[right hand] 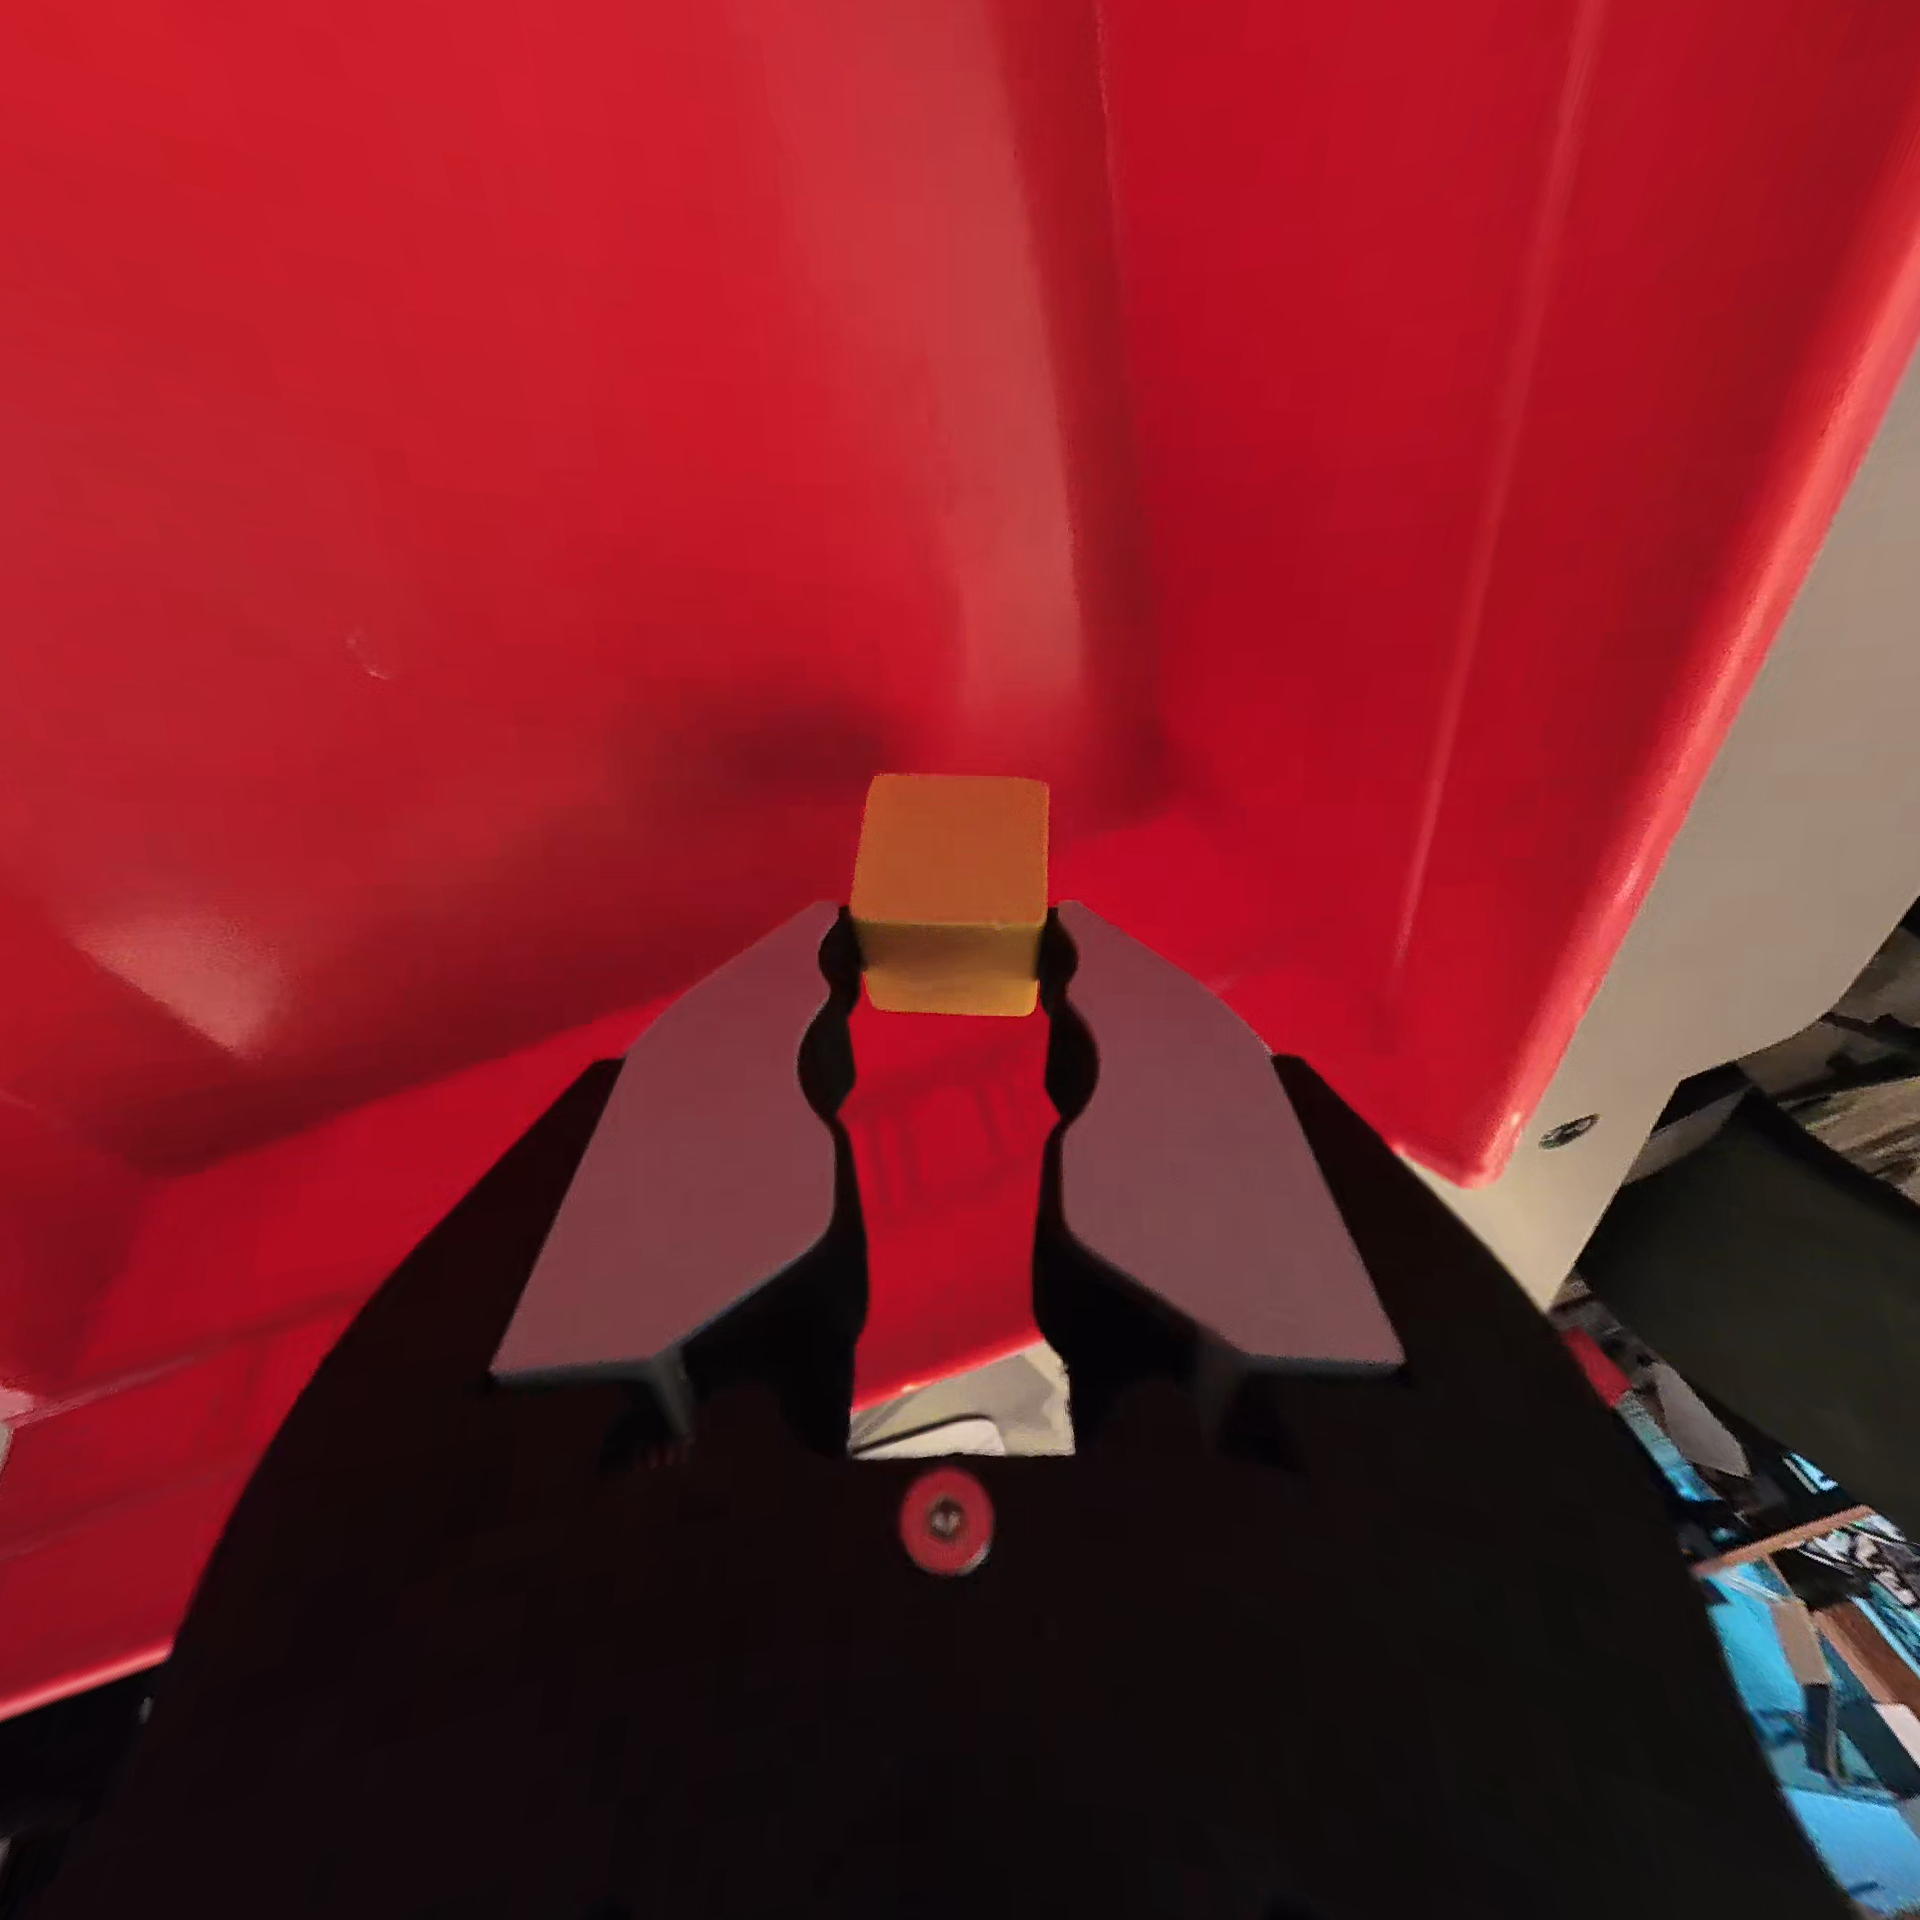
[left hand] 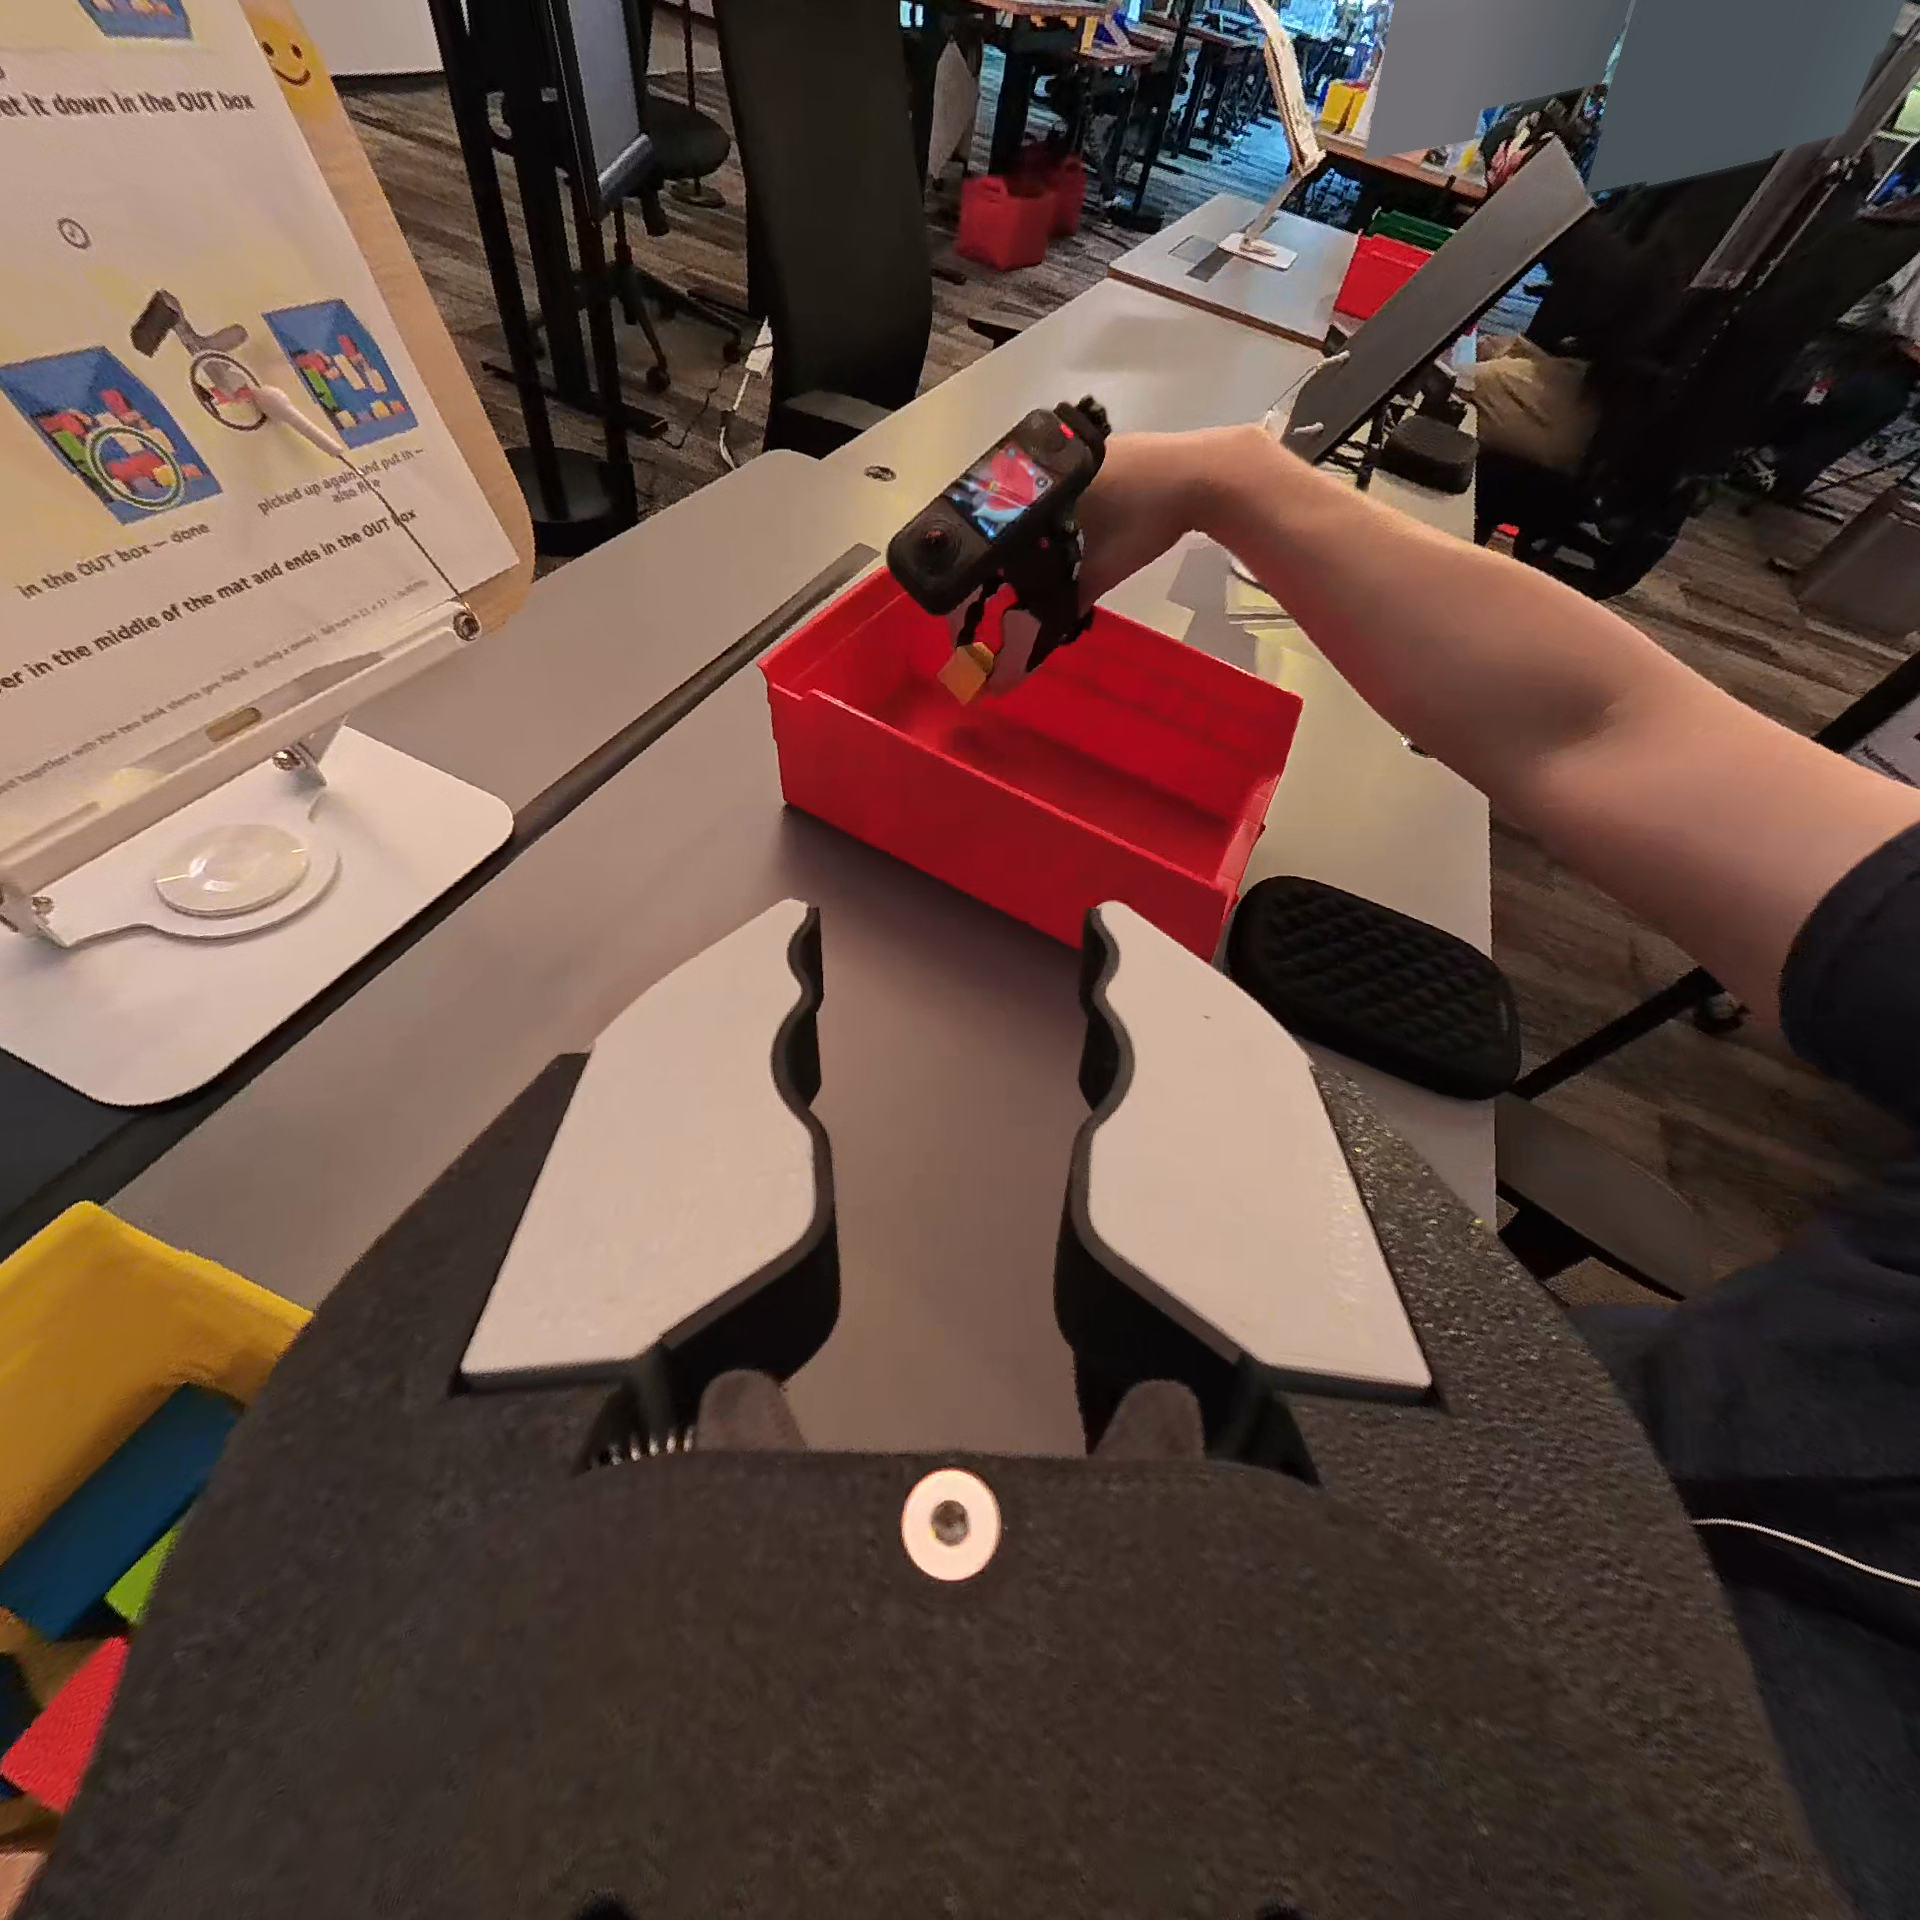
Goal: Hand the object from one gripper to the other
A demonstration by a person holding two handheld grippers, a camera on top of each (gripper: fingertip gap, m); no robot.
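Note:
A small orange cube [right hand: 951, 904] sits pinched between the tips of my right gripper [right hand: 948, 940], held inside a red bin [right hand: 520, 468] just above its floor. In the left wrist view the right gripper [left hand: 992, 660] hangs over the far left part of the red bin [left hand: 997, 831] with the cube [left hand: 966, 670] at its tips. My left gripper [left hand: 948, 940] is open and empty, hovering over the dark table [left hand: 623, 914] in front of the bin.
A white stand with an instruction sheet [left hand: 208, 395] is at the left. A yellow bin [left hand: 94, 1351] with coloured blocks sits at the lower left. A black padded oval [left hand: 1371, 987] lies right of the red bin. A person's forearm [left hand: 1507, 644] reaches in from the right.

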